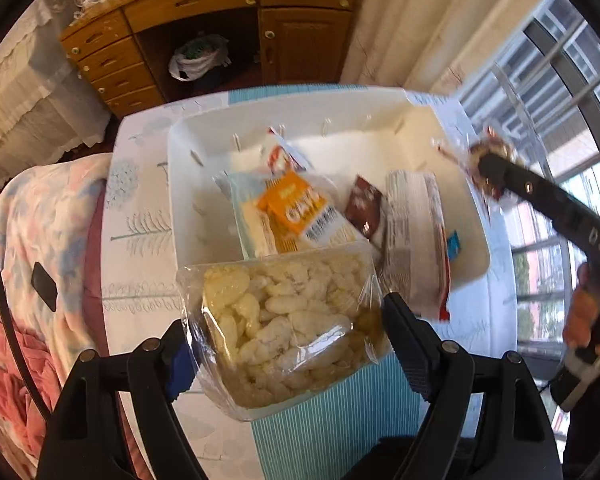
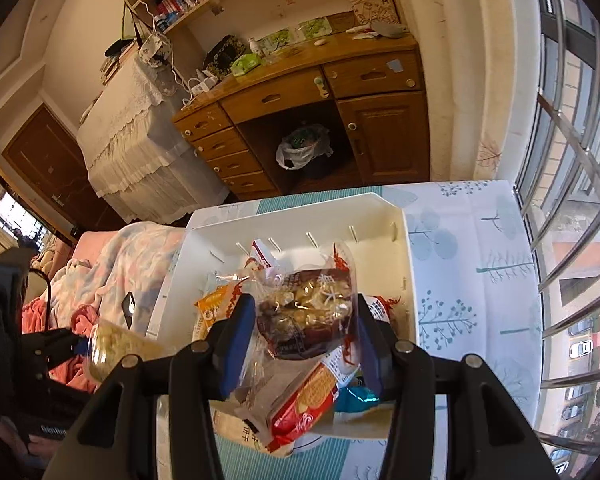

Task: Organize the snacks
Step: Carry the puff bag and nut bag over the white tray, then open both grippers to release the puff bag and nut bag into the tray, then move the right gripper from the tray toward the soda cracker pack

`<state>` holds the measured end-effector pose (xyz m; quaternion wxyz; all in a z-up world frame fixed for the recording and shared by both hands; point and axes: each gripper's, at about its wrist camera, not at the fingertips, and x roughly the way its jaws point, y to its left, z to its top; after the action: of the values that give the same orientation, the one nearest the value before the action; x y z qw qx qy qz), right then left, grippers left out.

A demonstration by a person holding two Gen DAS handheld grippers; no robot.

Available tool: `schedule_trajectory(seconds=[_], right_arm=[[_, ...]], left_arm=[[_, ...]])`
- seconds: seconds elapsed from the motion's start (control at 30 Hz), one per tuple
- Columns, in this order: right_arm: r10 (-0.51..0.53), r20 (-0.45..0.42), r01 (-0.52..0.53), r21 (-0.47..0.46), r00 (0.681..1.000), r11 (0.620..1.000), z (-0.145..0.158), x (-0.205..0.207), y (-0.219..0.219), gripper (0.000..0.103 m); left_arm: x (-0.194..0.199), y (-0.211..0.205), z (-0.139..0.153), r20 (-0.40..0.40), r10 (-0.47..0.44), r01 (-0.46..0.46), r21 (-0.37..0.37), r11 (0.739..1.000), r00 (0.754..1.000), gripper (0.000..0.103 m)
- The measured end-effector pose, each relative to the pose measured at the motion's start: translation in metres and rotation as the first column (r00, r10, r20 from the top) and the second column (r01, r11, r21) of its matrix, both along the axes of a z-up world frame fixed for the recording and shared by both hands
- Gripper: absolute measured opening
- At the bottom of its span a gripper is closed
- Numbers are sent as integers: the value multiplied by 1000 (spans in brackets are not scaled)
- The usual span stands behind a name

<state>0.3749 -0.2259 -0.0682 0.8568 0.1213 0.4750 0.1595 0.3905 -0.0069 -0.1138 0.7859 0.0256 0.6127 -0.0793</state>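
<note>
Counter (image 1: pixel 140 184), patterned, carries one white bin (image 1: pixel 188 184) holding perhaps five packets, blurred. One puffed-snack bag (image 1: pixel 288 320) is gripped above its near rim by the left tool (image 1: pixel 288 344); one brown snack packet (image 2: pixel 308 312) is clamped by the right tool (image 2: pixel 304 340) over it.

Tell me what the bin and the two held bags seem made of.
Bin: likely rigid plastic, smooth white, with molded slots. Left gripper's bag: thin clear film, glossy and crinkled, pale puffs visible inside. Right gripper's bag: similar clear printed film, glinting.
</note>
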Motion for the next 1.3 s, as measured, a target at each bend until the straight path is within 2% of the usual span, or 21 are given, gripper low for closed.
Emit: schedule_trajectory(seconds=[0.1, 0.27, 0.4, 0.6, 0.73, 0.97, 1.1, 1.3], right_arm=[[16, -21, -15, 27, 1000, 1000, -4, 4, -1, 50], [34, -25, -32, 63, 999, 998, -5, 4, -7, 53], [45, -32, -42, 96, 998, 994, -2, -3, -10, 72], [97, -37, -93, 106, 995, 990, 2, -15, -8, 78], [116, -49, -111, 106, 992, 988, 5, -27, -5, 85], [122, -70, -116, 82, 990, 990, 7, -54, 7, 87], [99, -90, -96, 38, 991, 995, 5, -75, 21, 88], [54, -159, -54, 4, 986, 999, -7, -104, 45, 88]], left_arm=[[6, 2, 3, 26, 56, -56, -1, 998, 998, 82], [7, 12, 13, 43, 185, -183, -38, 982, 982, 92], [-9, 15, 29, 78, 225, -222, -40, 974, 971, 95], [-41, 18, 41, 99, 281, -278, -44, 960, 955, 97], [-63, 22, 42, 96, 301, -296, -63, 953, 949, 97], [-96, 41, 39, 96, 309, -301, -96, 949, 946, 97], [-115, 62, 37, 99, 305, -294, -110, 949, 947, 97], [-140, 95, 38, 149, 273, -251, -149, 956, 950, 97]])
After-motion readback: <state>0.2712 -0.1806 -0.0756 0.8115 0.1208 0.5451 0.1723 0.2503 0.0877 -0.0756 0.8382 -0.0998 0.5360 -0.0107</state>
